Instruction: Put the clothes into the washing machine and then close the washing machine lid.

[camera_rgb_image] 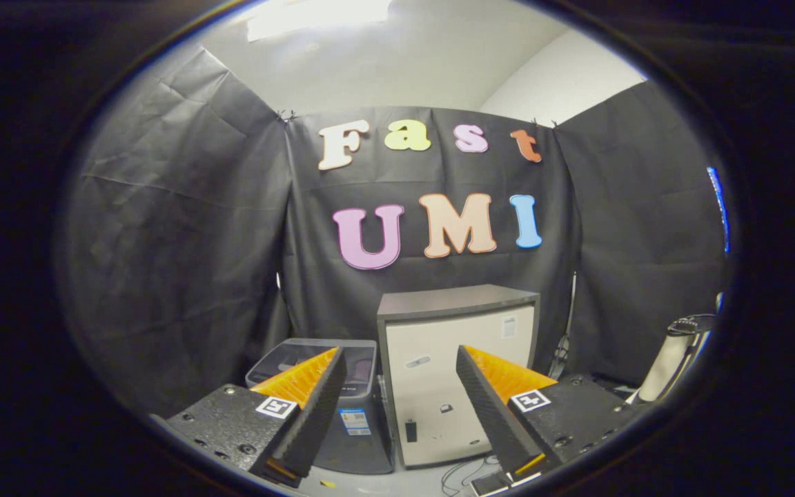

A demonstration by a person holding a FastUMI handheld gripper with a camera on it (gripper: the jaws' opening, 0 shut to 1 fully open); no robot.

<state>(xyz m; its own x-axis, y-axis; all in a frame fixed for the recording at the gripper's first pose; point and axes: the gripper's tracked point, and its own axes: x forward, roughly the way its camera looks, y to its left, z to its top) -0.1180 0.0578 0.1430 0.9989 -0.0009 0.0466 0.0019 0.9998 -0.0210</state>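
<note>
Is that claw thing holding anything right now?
No, nothing is held. The gripper is open, with only air between its fingers. The washing machine and a pale cabinet stand well beyond them.

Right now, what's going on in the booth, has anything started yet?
Nothing is being handled yet. The hand-held gripper hangs open in the air with nothing between its fingers, facing the booth's back wall. Beyond the fingers stand a low dark grey washing machine with a clear lid and, beside it, a taller cream cabinet with a grey top. Whether the lid is fully shut is hard to tell.
</note>
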